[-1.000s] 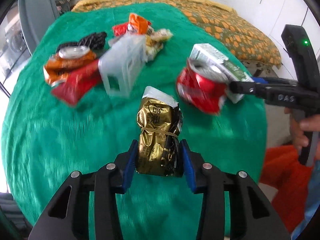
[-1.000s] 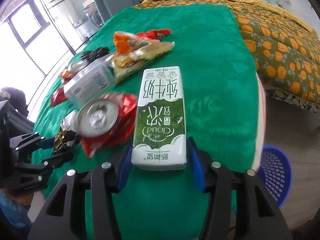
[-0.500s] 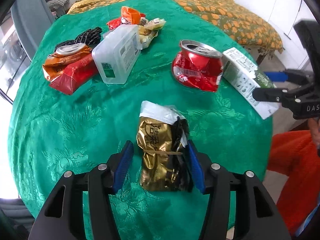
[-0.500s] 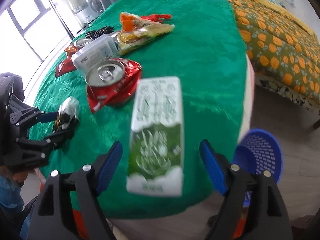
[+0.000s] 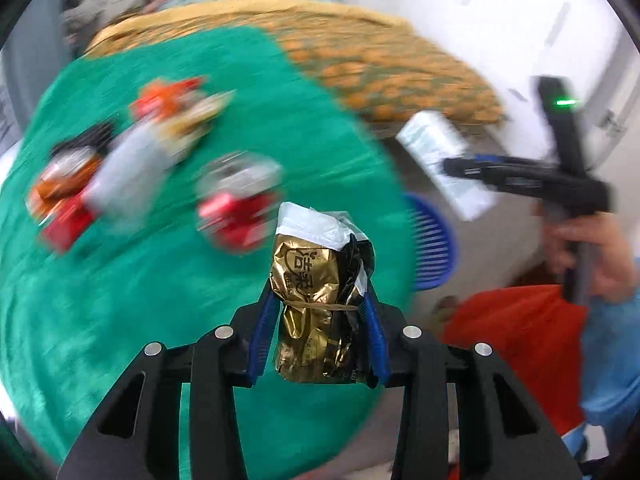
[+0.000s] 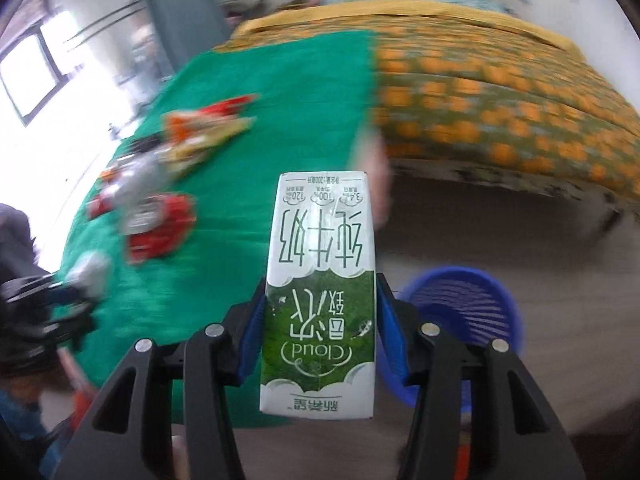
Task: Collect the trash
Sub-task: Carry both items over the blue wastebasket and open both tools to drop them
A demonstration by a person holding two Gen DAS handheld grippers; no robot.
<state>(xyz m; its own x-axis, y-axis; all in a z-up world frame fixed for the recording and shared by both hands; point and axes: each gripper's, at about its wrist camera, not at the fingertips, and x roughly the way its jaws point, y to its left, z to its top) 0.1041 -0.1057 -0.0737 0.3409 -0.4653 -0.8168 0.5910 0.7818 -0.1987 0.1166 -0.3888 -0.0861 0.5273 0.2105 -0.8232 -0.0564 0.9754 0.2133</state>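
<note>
Two pieces lifted, none binned yet, judging by how things lay. Left gripper (image 5: pixel 320 340) clamped, jaws pressed against both flanks of a gold foil pouch (image 5: pixel 316 312): crinkled metallic film, cinched at the waist by a thin band, topped with a white torn flap, black film on its 3 o'clock side. Right gripper (image 6: pixel 318 344) clamped likewise on a milk carton (image 6: pixel 320 292): flat-sided paperboard, glossy green and white print, square corners, seemingly undented. Both held in the air clear of the surface (image 5: pixel 120 300), which wore a green plush cloth with a soft nap.

Seen in the left view at 3 o'clock of the pouch, and in the right view at 4 o'clock of the carton: a blue basket (image 6: pixel 472 300), ribbed slotted plastic, round-rimmed, down on the floor past the surface's edge. Probably the destination; contents not visible.

Left to collect, lying on the cloth at roughly 9 to 11 o'clock in both views, all blurred: a crushed red can (image 5: pixel 236 208) with a silver top, a translucent plastic box (image 5: pixel 124 176), red and orange snack wrappers (image 5: pixel 168 100), a further orange-and-red heap (image 5: pixel 60 196). Exact count impossible to tell. Beyond, a bed (image 6: pixel 500 92) under an orange-patterned spread.

Judged early in the job: first pair in transit, most of the litter untouched.
</note>
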